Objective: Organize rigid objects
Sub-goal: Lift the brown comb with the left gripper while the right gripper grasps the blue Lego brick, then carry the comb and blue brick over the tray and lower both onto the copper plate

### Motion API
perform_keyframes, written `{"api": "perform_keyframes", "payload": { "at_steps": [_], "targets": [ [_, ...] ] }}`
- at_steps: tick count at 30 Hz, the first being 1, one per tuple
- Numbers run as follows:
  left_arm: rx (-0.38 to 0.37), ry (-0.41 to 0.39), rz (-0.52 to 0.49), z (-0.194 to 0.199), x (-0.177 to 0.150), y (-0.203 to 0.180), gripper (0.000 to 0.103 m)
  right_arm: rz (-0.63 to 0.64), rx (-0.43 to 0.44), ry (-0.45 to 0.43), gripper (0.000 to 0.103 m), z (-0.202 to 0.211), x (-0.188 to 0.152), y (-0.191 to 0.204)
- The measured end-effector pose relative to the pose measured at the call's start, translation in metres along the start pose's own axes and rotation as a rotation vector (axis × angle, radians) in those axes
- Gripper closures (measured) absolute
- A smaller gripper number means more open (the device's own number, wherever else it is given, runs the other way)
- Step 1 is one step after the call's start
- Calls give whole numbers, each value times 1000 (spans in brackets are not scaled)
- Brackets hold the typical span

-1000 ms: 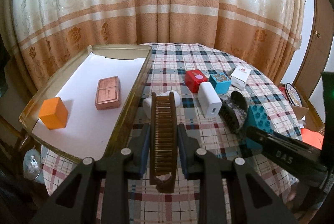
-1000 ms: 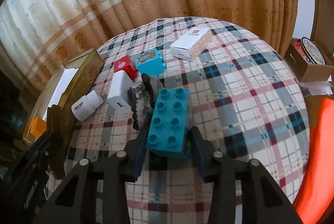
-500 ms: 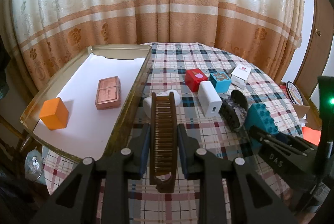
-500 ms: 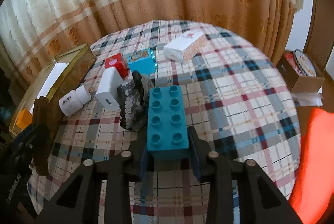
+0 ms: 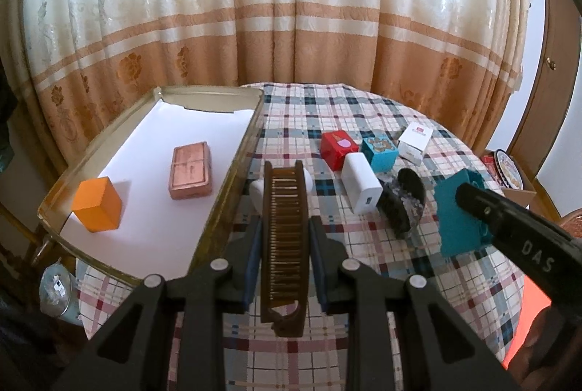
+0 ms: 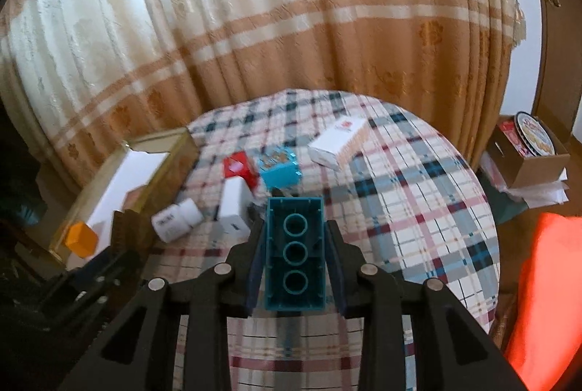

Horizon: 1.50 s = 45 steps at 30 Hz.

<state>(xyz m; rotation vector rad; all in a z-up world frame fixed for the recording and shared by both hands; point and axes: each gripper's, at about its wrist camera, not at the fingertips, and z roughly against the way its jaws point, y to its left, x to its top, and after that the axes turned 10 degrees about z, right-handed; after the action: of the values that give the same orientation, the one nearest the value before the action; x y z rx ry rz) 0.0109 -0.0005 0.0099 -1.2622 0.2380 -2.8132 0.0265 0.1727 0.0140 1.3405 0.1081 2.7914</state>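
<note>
My left gripper (image 5: 284, 227) is shut on a brown comb (image 5: 285, 245) that hangs above the checked tablecloth, beside the gold tray (image 5: 232, 180). An orange cube (image 5: 97, 204) and a copper tin (image 5: 190, 170) lie on the tray's white liner. The teal toy brick (image 6: 294, 256) is off the table with my right gripper (image 6: 295, 238) shut on it; its hollow underside faces the camera. From the left wrist view the same brick (image 5: 458, 212) shows at the right, behind the right gripper's black finger.
On the cloth lie a white pill bottle (image 6: 176, 220), a white charger (image 5: 361, 187), a red box (image 5: 338, 144), a teal box (image 5: 379, 150), a white carton (image 6: 338, 141) and a dark glittery item (image 5: 403, 205). A cardboard box (image 6: 527, 154) sits past the table's right edge.
The right gripper closed on the teal brick and lifted it off the cloth, tilting it so its underside now shows. The left gripper and comb stayed still.
</note>
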Motion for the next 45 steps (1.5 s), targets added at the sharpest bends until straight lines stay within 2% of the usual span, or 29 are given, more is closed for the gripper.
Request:
{"api": "perform_keyframes", "payload": {
  "at_steps": [3,8,19,31,45],
  "targets": [
    [3,-1,1,0,2,2,79,33,0,-10,69,0,3,9],
    [5,-1,9,0,2,7,79,17,9,2,69,-4,0,9],
    [30,-54,31,10,14,23,79,71,62,-94,69,13,22,36],
    [136,-114,96,13,36,74,79,178,145,-157,69,5,47,107],
    [271,-127,156,0,46,129,79,272,185,-139,69,-37,56,180]
  ]
}}
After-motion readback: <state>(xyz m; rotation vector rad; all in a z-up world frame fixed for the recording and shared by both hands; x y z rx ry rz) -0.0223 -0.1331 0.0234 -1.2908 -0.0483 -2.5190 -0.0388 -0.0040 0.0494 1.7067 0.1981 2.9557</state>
